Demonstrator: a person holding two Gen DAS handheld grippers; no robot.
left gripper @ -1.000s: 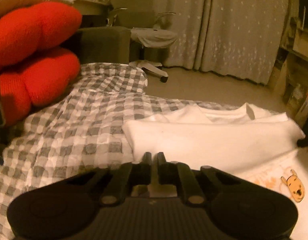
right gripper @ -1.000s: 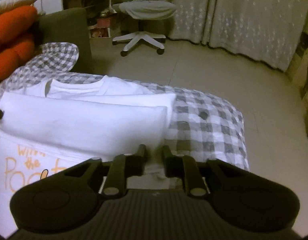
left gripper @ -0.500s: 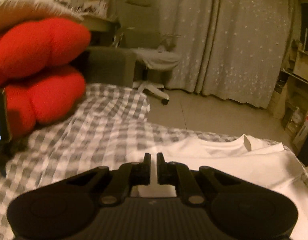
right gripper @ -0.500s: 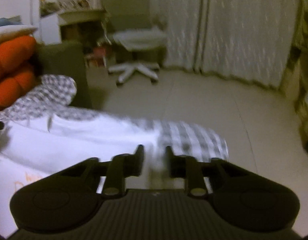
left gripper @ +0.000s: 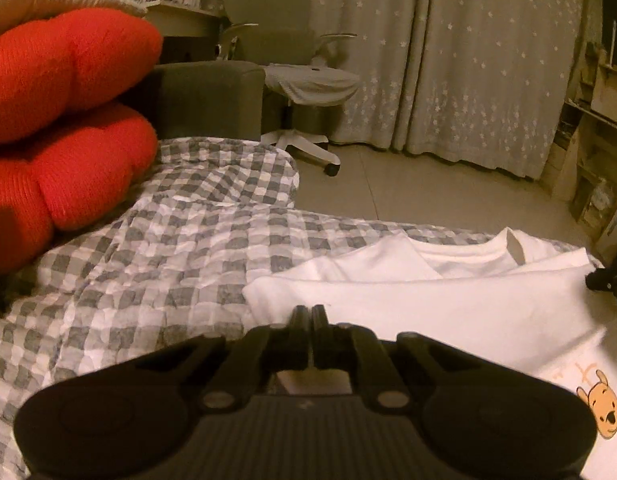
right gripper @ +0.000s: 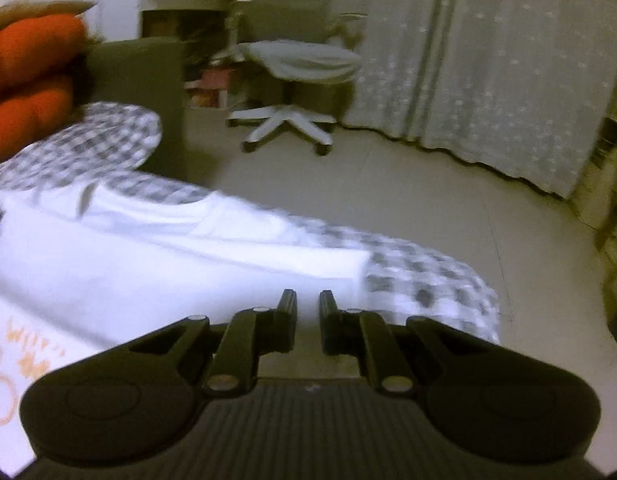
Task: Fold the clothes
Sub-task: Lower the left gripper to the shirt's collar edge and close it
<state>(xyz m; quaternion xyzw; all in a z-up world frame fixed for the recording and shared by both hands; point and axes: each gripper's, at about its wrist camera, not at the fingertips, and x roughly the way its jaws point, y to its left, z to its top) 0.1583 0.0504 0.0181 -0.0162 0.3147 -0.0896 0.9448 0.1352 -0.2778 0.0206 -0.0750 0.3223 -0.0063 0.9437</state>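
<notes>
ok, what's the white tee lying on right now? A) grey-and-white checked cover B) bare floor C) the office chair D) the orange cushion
A: the white tee lies spread on the grey-and-white checked cover, whose checks show past both ends of the shirt in the two wrist views; the orange cushion and the office chair sit farther back, clear of it.

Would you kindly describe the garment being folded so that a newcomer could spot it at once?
Start from the grey-and-white checked bedcover below the big red cushions. On it lies a white T-shirt, folded into a long band with its collar toward the floor side. Nothing else there is plain white, and it alone bears an orange cartoon bear print near one end.
</notes>
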